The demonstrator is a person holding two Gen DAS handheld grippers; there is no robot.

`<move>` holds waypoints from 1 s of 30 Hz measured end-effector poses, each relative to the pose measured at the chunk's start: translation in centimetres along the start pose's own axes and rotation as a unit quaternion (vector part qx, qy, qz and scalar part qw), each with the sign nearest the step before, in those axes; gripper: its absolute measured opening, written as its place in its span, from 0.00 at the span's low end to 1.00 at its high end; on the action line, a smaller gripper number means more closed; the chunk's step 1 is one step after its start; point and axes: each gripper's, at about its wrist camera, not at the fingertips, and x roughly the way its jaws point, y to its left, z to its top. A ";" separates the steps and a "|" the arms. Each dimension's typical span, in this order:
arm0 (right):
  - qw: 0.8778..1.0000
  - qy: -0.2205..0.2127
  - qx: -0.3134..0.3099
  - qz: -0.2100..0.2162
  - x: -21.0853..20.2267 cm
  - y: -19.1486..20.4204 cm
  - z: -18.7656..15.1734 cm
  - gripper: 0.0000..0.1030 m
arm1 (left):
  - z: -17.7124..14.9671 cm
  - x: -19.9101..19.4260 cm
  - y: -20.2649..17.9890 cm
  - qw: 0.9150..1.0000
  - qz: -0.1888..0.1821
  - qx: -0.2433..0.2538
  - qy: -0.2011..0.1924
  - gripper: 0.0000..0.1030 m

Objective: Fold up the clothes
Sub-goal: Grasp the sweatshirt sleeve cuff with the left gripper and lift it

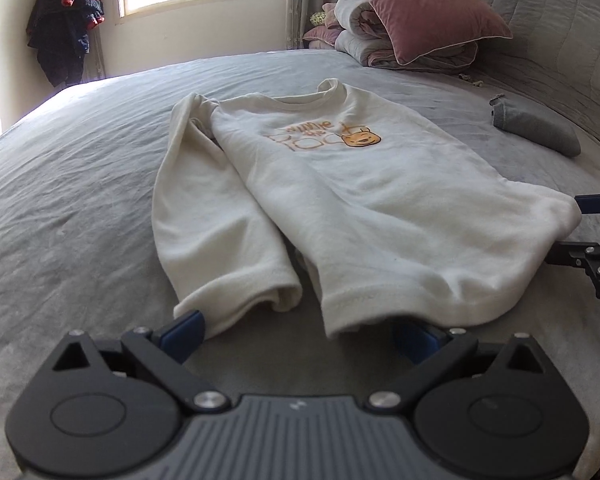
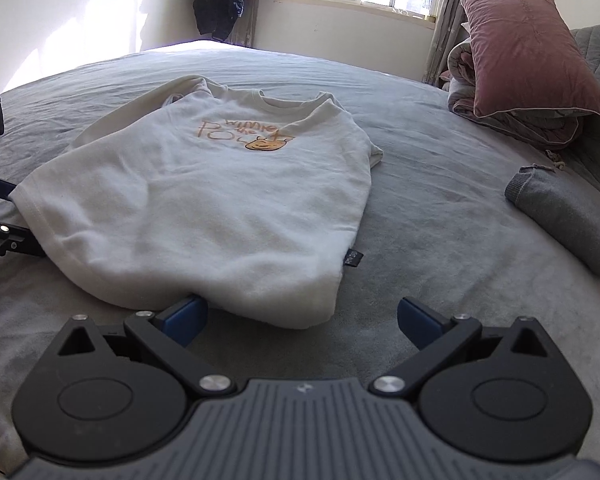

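Cream fleecy sweatshirt (image 1: pixel 340 200) flat on wrinkled grey bedsheet (image 1: pixel 80 168)

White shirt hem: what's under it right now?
Under the white shirt hem, the left tool's right finger slips beneath; the grey bedspread lies below. Anything further under is covered.

black claws (image 1: pixel 300 334), blue pads (image 2: pixel 184 316), silver screws

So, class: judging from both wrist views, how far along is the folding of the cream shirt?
Early stage. Done: the cream shirt lies front up on the bed, and a grey folded item sits aside. In hand: left gripper and right gripper are open at the hem. Left: the sleeve and body remain unfolded.
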 end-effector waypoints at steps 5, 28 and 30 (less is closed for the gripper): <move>1.000 -0.012 0.003 -0.006 0.2 0.2 1.0 0.81 | 1.2 0.8 2.3 0.998 0.022 -0.052 -0.002 0.79; 0.982 0.022 0.186 -0.029 1.2 -5.4 3.1 0.14 | 2.9 -1.4 6.7 0.990 0.069 -0.120 -0.001 0.09; 0.982 0.022 0.185 -0.025 1.1 -5.3 3.1 0.14 | 3.9 -2.0 7.8 0.988 0.097 -0.120 -0.012 0.09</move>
